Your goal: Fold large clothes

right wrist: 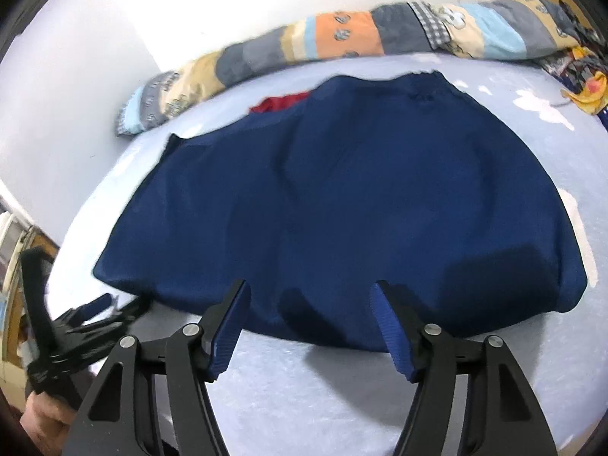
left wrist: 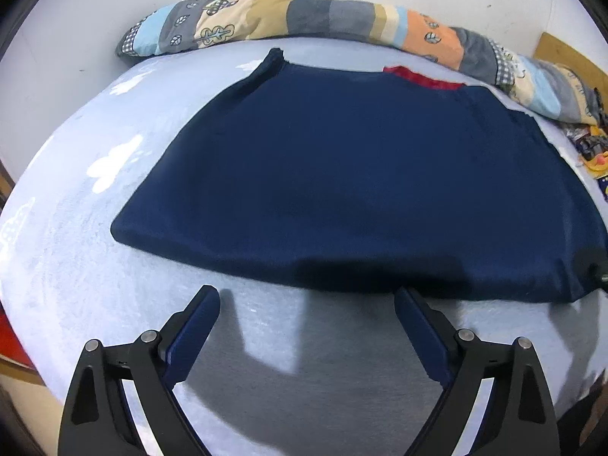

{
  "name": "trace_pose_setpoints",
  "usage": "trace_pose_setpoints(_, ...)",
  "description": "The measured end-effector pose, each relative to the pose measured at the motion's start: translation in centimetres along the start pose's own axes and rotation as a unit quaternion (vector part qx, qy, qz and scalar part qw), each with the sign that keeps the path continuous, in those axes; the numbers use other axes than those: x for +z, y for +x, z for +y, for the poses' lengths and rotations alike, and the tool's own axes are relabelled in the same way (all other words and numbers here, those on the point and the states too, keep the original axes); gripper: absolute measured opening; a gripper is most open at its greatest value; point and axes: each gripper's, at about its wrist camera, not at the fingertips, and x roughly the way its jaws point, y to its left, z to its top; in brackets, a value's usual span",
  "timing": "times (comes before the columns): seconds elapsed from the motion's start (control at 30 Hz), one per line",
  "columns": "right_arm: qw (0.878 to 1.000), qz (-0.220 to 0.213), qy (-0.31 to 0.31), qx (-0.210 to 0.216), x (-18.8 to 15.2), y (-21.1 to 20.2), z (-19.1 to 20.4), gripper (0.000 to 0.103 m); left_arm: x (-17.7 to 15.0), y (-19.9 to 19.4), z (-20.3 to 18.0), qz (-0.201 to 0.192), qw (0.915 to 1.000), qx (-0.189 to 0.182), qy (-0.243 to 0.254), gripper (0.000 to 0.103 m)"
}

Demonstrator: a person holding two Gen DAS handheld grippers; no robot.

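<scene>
A large navy blue garment (left wrist: pixel 342 174) lies spread flat on the pale blue bed sheet (left wrist: pixel 76 266), with a strip of red fabric (left wrist: pixel 421 76) showing at its far edge. My left gripper (left wrist: pixel 307 294) is open just short of the garment's near hem, nothing between its fingers. In the right wrist view the same garment (right wrist: pixel 361 209) fills the middle, red fabric (right wrist: pixel 281 103) at its far left. My right gripper (right wrist: pixel 311 288) is open, its fingertips over the near hem. The left gripper (right wrist: pixel 98 311) appears at the lower left, held by a hand (right wrist: pixel 41 421).
A long patchwork bolster (left wrist: pixel 304 19) runs along the white wall at the far side of the bed. Colourful items (left wrist: pixel 596 152) lie at the far right corner. A wooden board (left wrist: pixel 570 57) leans behind them. Bare sheet (right wrist: pixel 532 380) surrounds the garment.
</scene>
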Motion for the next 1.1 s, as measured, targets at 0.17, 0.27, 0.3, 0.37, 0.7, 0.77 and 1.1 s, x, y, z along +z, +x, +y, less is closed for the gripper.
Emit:
trace_pose_setpoints(0.17, 0.997, 0.055, 0.046, -0.008, 0.1, 1.6, -1.4, 0.069, 0.2, 1.2, 1.3, 0.057, 0.9982, -0.01, -0.015, 0.093)
trace_pose_setpoints(0.27, 0.995, 0.049, 0.081, 0.018, 0.1, 0.3, -2.4, 0.069, 0.7, 0.4, 2.1, 0.051, 0.9982, -0.018, -0.025, 0.093)
trace_pose_setpoints(0.3, 0.995, 0.045, 0.089, 0.021, 0.1, -0.2, -2.6, 0.069, 0.8, -0.1, 2.3, 0.046, 0.9983, -0.021, -0.027, 0.093)
trace_pose_setpoints(0.37, 0.994, 0.032, 0.103, 0.019, 0.3, -1.7, -3.3, 0.069, 0.9, -1.2, 2.7, 0.031, 0.9989, -0.02, -0.028, 0.093)
trace_pose_setpoints(0.7, 0.973, -0.046, 0.211, 0.08, -1.4, -9.1, -10.1, 0.081, 0.4, -5.7, 5.1, -0.026, 0.9981, -0.04, -0.038, 0.093)
trace_pose_setpoints(0.77, 0.964, -0.034, 0.247, 0.088, -2.1, -8.2, -11.8, 0.081, 0.0, -6.3, 5.4, -0.039, 0.9987, -0.021, -0.024, 0.093)
trace_pose_setpoints(1.1, 0.932, -0.017, 0.328, 0.154, -3.5, -6.2, -14.1, 0.067, -3.0, -10.4, 3.4, -0.082, 0.9963, -0.017, 0.02, 0.094)
